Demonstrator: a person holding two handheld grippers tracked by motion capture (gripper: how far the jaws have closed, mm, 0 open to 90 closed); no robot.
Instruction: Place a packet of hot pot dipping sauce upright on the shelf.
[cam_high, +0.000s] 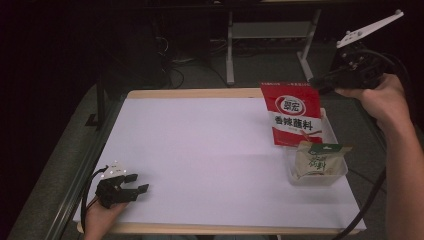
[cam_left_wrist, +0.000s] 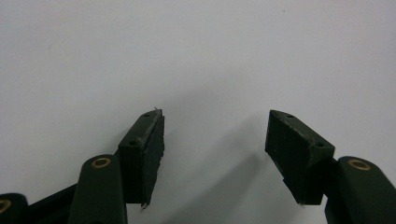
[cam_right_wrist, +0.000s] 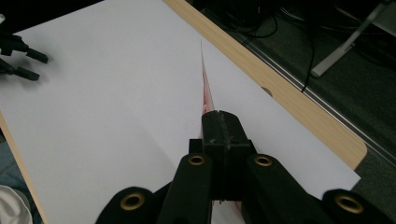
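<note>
Right gripper (cam_high: 320, 80) is clamped on my red sauce packet (cam_high: 292, 116), hanging long-axis down above the clear bin's (cam_high: 292, 172) far end; left gripper (cam_high: 131, 184) idles open, well away.

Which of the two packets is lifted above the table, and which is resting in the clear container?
The red packet is lifted: the right gripper is shut on its top corner, so it hangs. The beige packet with the green top rests in the clear container.

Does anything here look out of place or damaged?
Nothing is spilled or damaged. The red packet hangs in the air, pinched at its top corner by the right tool; the green packet leans in the clear tray.
</note>
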